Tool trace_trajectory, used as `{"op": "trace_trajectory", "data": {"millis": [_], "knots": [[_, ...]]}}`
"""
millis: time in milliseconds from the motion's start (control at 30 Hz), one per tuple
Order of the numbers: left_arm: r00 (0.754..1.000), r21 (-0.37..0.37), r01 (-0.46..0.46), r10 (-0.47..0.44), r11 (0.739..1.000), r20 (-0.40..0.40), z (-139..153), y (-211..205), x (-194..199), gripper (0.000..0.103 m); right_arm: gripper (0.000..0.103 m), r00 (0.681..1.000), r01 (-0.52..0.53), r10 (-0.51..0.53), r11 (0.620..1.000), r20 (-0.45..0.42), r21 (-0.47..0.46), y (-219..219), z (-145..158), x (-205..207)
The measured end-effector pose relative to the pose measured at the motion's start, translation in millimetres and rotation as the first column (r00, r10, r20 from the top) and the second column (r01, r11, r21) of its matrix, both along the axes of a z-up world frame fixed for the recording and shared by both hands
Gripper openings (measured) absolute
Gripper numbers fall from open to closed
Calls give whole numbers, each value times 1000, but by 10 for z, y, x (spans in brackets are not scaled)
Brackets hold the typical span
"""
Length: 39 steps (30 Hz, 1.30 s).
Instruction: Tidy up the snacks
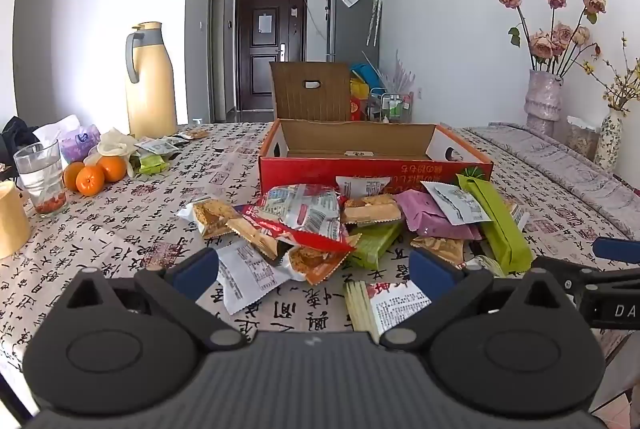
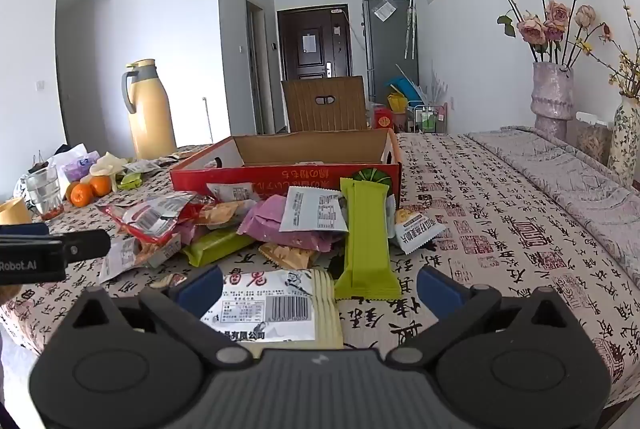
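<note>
Both claws are hanging wide open, gripping nothing. Left claw (image 1: 314,269) is hovering short of the box (image 1: 372,165), over the left of the snack pile (image 1: 344,225), red packet (image 1: 304,217) just ahead. Right claw (image 2: 320,287) is hovering over the white packet (image 2: 268,305), green bar (image 2: 366,237) beside it, box (image 2: 280,175) beyond. Judgement: take loose top packets one at a time, pinch by the flat body, drop into the box; the box looks nearly empty.
</note>
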State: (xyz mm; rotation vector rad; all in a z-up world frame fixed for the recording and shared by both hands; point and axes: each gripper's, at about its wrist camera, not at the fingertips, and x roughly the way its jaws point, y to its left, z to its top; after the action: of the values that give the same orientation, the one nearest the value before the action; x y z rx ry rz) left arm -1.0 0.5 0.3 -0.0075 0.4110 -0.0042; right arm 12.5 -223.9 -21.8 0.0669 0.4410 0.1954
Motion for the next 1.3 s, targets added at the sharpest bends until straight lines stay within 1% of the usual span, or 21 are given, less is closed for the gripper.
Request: {"op": "trace_trajectory", "data": {"millis": [33,267,300,533,1300], "knots": [[1000,-2,1,-1,1000,-13,0,1,8,103,103,1000,0,0,1000,1,-2,0,0,0],[1000,16,6,-6,1000,-2,-4,-1,-21,103,103,1000,1,-1,1000,-3,-3,-2,-2,-1],[1000,14,4,-4,1000,-3,-11,-50,-39,103,103,1000,1,-1,1000,-3,-4,-1,4,-1],[1000,6,3,-3,1000,-16,-20,-16,-13,103,103,1000,-3,3,1000,-8,0,-14,-29,-5],[1000,6,4,-4,1000,-14,-29,-13,-19,103,103,1000,-1,1,1000,-14,-5,2,-21,0]]}}
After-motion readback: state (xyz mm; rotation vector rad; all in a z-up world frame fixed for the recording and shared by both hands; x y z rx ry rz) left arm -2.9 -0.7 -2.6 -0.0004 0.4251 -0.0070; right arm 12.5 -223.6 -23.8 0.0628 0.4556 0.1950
